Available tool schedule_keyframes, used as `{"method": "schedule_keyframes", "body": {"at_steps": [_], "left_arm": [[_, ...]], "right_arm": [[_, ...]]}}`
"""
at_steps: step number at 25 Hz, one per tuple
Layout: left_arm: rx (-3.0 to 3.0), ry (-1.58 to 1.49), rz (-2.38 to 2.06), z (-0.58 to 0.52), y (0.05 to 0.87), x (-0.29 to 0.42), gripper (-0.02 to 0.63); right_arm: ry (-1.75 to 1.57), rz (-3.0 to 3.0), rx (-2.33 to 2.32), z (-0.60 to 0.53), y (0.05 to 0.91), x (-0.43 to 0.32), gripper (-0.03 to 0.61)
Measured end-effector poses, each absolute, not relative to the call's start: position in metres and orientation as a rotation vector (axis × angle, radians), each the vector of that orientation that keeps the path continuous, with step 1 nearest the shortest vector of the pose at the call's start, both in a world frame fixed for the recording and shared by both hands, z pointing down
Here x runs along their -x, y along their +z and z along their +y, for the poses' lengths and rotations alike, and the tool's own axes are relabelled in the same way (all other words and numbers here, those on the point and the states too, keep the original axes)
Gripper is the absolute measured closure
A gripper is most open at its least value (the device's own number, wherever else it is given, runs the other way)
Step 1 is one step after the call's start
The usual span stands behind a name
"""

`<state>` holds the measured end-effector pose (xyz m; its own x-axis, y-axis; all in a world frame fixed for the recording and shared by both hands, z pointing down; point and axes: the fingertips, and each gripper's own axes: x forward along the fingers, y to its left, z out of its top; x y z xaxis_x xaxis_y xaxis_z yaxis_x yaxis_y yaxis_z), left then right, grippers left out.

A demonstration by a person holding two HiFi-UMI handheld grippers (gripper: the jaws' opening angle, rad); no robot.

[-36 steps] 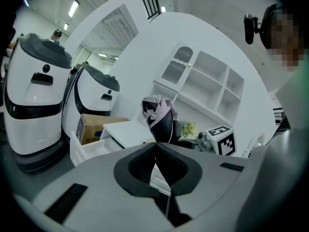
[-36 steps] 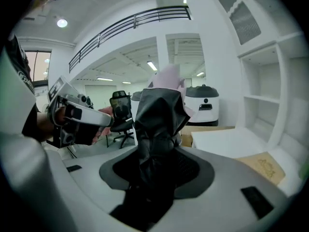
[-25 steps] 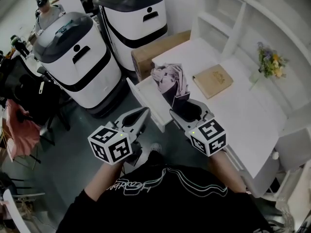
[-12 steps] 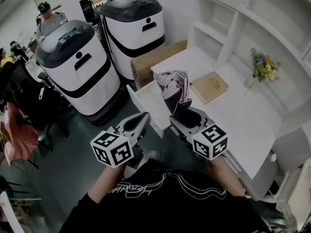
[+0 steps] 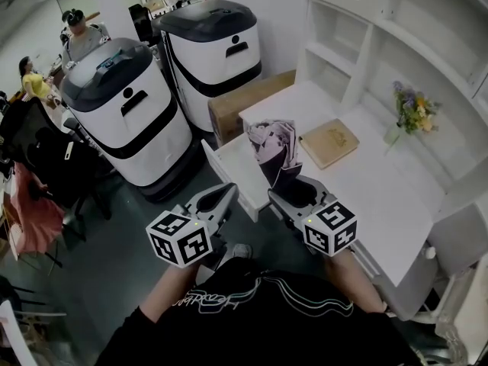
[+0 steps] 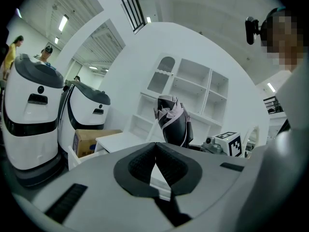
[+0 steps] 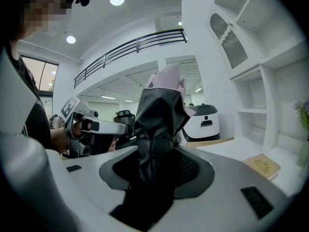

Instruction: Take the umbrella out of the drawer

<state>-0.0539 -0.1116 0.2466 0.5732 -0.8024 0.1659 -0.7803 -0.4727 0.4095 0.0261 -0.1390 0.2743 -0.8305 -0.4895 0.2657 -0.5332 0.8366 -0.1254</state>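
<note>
The umbrella [image 5: 276, 149], folded, is being held upright over the open drawer [image 5: 229, 157], clamped round its lower body by the right gripper [image 5: 293, 189]. The left gripper [image 5: 223, 197] is being held closed, with nothing between its jaws. The umbrella is being judged light, with soft, loose fabric over a stiff core. A firm grip on the bundled body is being advised, since slack folds may slip.

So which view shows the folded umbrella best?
The right gripper view: the folded umbrella fills the middle, clamped in the right gripper. The head view shows it small, by the open drawer; the left gripper view shows only its upper part.
</note>
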Motion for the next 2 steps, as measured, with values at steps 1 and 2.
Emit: {"method": "schedule_keyframes", "body": {"at_steps": [1, 2], "left_arm": [[-2.366, -0.068, -1.274, -0.1108, 0.2468, 0.0526, 0.594], [-2.366, -0.069, -1.277, -0.1101, 0.247, 0.0514, 0.594]], "right_arm": [[0.284, -2.796, -0.787, -0.1376, 0.2745, -0.0278, 0.373], [0.28, -2.798, -0.786, -0.1364, 0.2745, -0.0296, 0.373]]}}
